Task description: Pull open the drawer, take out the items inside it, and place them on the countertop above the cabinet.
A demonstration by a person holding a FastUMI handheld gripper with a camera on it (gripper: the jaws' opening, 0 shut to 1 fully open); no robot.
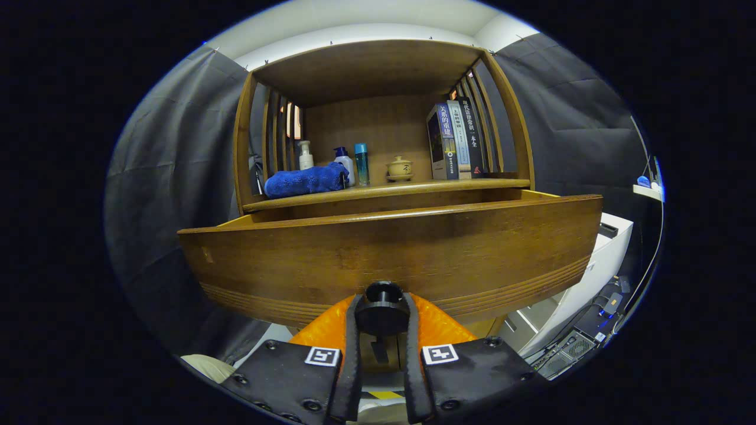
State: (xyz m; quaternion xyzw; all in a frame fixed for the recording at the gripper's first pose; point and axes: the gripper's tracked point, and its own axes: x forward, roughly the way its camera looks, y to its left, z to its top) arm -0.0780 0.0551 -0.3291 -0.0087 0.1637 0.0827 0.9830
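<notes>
The wooden drawer front stands pulled out from the cabinet, its top edge well forward of the countertop. My gripper is shut on the drawer's round black knob, one finger pressing each side of it. The inside of the drawer is hidden behind its front panel. On the countertop lie a rolled blue towel, a white pump bottle, a white bottle with a blue cap, a slim teal bottle and a small lidded ceramic pot.
Several upright books lean at the right of the countertop against the slatted side. A wooden top shelf roofs the countertop. A white unit and cables sit low to the right of the drawer.
</notes>
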